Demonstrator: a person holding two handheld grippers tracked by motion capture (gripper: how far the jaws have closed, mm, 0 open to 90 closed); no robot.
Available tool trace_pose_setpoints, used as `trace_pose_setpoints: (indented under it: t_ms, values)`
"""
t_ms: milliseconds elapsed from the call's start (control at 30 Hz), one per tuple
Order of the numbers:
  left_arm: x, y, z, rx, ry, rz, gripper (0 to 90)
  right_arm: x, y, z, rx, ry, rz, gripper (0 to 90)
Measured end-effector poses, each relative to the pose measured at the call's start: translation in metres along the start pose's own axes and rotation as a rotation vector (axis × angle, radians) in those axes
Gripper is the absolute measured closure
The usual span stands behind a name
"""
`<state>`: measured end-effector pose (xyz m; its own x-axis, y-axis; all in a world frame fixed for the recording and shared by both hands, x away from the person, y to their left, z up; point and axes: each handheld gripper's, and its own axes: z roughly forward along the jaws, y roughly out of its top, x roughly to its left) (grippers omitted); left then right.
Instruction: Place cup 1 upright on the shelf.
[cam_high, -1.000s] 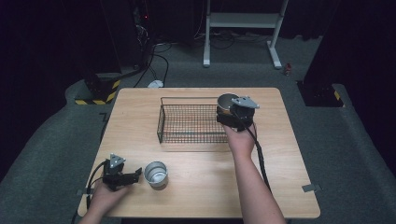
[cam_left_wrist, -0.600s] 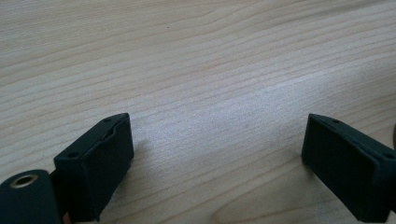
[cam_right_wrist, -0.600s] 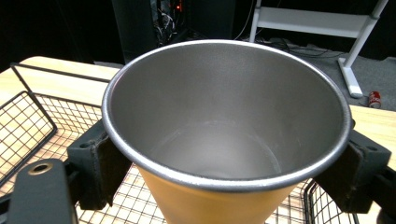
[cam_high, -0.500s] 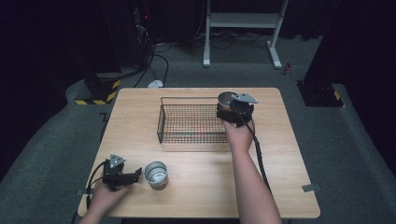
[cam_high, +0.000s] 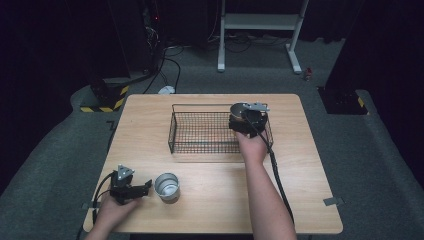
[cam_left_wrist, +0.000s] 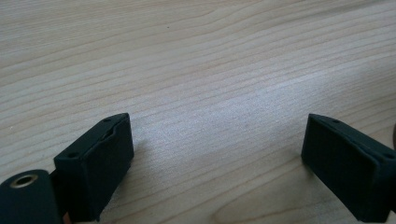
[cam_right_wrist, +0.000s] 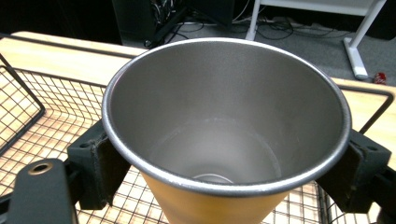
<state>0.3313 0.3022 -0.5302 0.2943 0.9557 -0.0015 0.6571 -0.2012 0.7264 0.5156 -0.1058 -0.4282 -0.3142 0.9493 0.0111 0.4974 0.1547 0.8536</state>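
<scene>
Right gripper view has my right hand-held gripper clamped on the orange steel cup, apparently over the wire basket; next I lower and release. Left hand-held gripper idles open on the counter.

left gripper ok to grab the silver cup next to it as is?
Probably yes. The left gripper lies on the table with jaws open and empty, pointing at the silver cup, which stands upright just beyond them with nothing between.
</scene>
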Motion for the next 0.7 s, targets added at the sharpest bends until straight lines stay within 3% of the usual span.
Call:
trace_pose_setpoints:
  t_ms: [200, 700]
  values:
    - [0.0, 0.0, 0.0, 0.0, 0.0, 0.0, 9.5, 0.003, -0.004, 0.006, 0.024, -0.003, 0.007, 14.2]
    - [0.0, 0.0, 0.0, 0.001, 0.0, 0.0, 9.5, 0.013, -0.013, 0.015, 0.06, -0.001, -0.036, 14.1]
